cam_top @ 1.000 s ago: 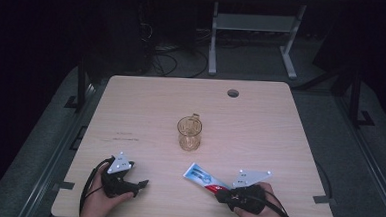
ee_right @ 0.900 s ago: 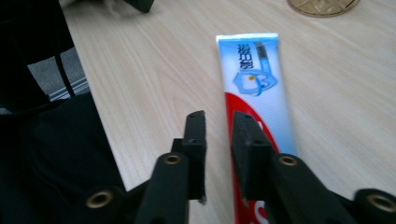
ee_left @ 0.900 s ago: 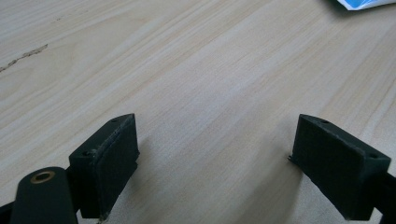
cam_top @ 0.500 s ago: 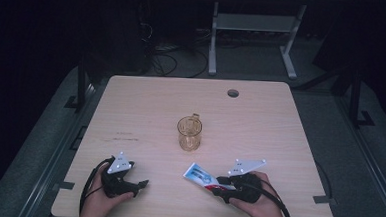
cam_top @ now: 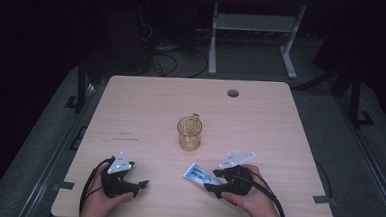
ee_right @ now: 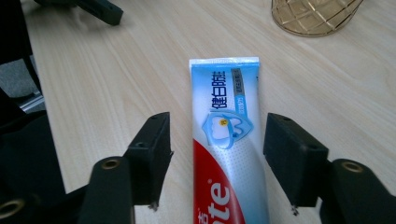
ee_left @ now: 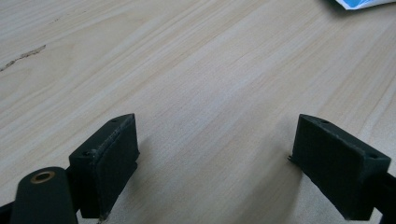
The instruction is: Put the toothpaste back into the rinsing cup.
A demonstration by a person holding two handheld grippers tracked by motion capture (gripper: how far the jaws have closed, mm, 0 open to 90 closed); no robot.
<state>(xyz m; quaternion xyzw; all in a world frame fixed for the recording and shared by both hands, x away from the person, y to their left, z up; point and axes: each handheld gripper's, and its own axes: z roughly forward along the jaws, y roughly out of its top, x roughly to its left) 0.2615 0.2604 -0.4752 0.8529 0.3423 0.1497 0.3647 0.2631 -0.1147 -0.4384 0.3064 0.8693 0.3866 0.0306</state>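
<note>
Toothpaste tube point(cam_top: 200, 173) lies near the table's point(cam_top: 280, 123) near edge, right of centre, before a gold wire cup point(cam_top: 189, 133). Left gripper point(ee_left: 215, 154) gapes over bare wood. Right gripper point(ee_right: 217, 154) straddles the tube, jaws apart.

The right gripper point(ee_right: 217, 158) has its jaws spread either side of a toothpaste tube point(ee_right: 226, 140) (blue-and-white with a red end) lying flat on the wooden table point(ee_right: 116, 79), gold wire cup point(ee_right: 315, 16) just past it.
</note>
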